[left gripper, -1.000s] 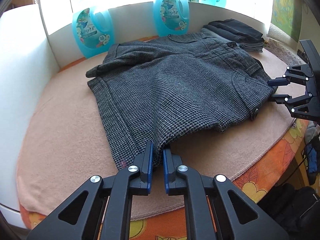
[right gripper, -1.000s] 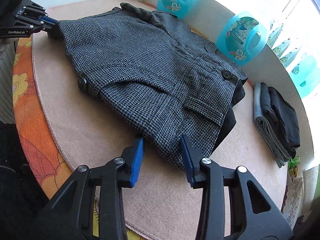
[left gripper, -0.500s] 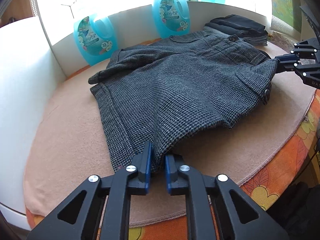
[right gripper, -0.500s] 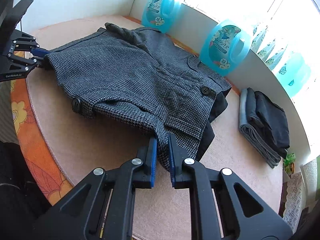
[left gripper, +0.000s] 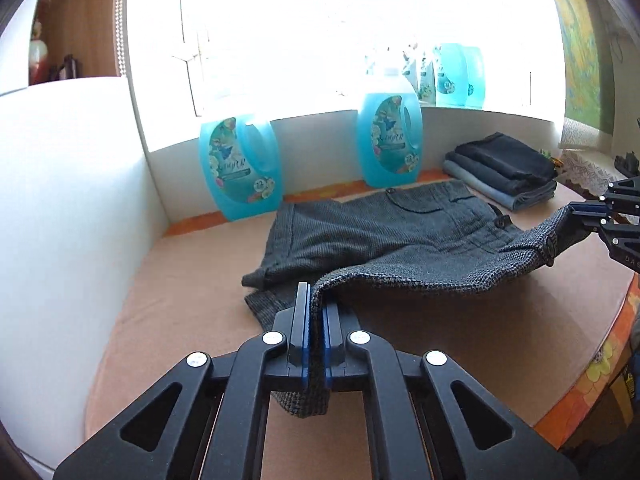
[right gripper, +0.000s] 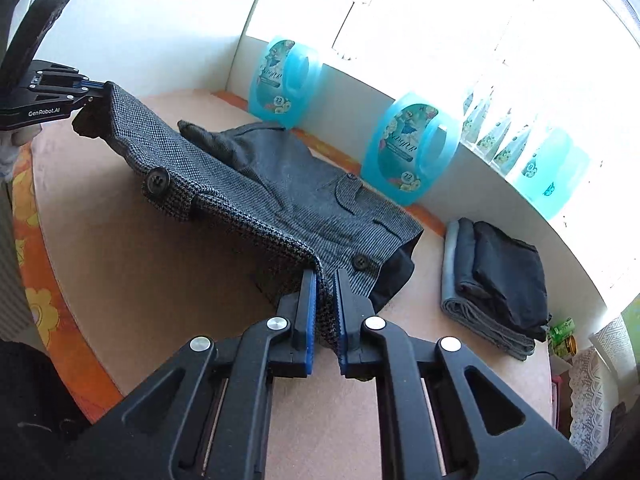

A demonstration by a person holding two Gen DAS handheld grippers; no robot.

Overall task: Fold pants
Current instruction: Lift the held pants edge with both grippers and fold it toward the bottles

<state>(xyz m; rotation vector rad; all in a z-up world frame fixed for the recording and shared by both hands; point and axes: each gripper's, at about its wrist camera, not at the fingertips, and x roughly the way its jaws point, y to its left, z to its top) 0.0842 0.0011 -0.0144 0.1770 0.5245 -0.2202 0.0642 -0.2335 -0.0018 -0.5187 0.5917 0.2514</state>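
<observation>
Grey houndstooth pants [left gripper: 400, 236]: one item, near edge lifted clear of the counter [left gripper: 192, 280], far portion lying flat on its beige covering. Left gripper [left gripper: 316, 312]: jaws clenched on one corner of the raised edge. Right gripper [right gripper: 325, 292]: jaws clenched on the opposite corner; cloth stretched taut between the two. Blue detergent bottles [left gripper: 240, 172]: two, upright against the white wall behind the pants. Folded dark clothes [right gripper: 496, 280]: one stack, on the counter beside the pants, apart from them.
</observation>
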